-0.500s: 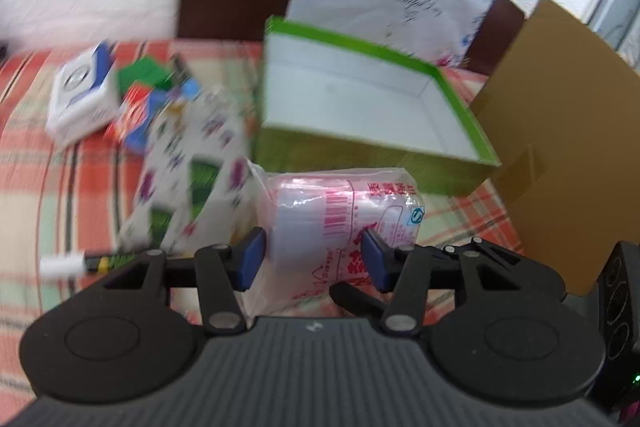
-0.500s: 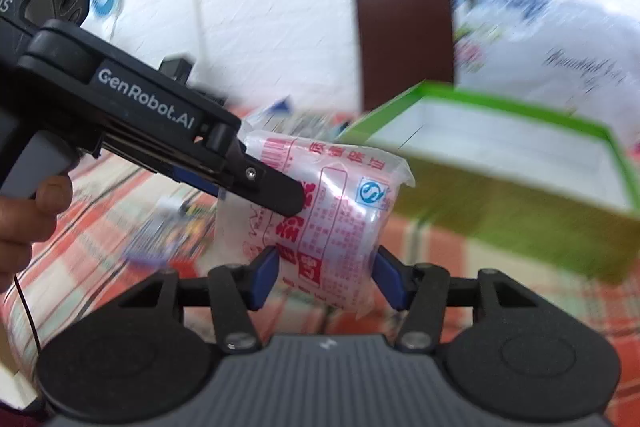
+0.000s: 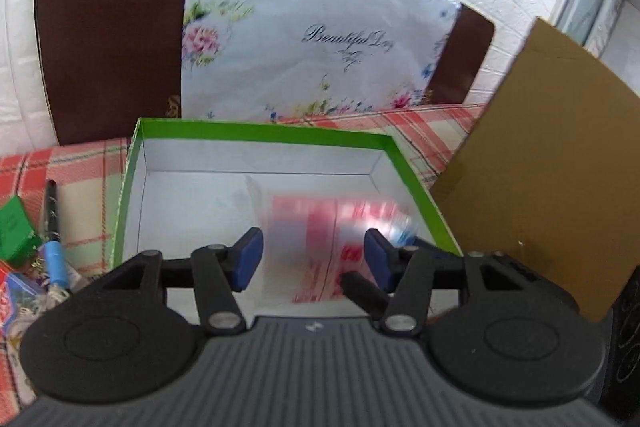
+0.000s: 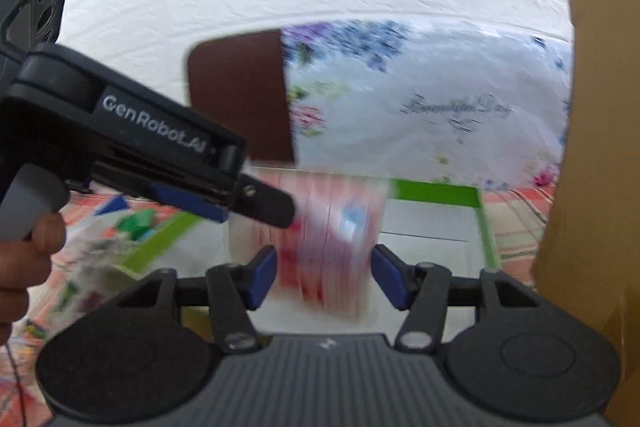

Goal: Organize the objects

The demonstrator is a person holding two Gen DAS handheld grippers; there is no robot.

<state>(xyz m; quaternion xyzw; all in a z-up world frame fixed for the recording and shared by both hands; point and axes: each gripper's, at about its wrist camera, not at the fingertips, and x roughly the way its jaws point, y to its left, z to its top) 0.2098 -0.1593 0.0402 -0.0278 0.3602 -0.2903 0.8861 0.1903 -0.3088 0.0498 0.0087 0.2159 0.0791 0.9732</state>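
The blurred clear plastic bag with red print [image 3: 340, 247] is seen over the green-rimmed white cardboard box [image 3: 256, 135]. Between the released fingers of the left gripper [image 3: 312, 259] and right gripper [image 4: 324, 277] it is ungripped.

Left hand-held gripper [image 3: 312, 257] and right hand-held gripper [image 4: 324, 277] both stand open.

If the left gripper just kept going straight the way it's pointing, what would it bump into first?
Probably the red-printed plastic bag, blurred, between the left gripper's pads over the green box. Past it lies the box's white floor. Depth is hard to judge.
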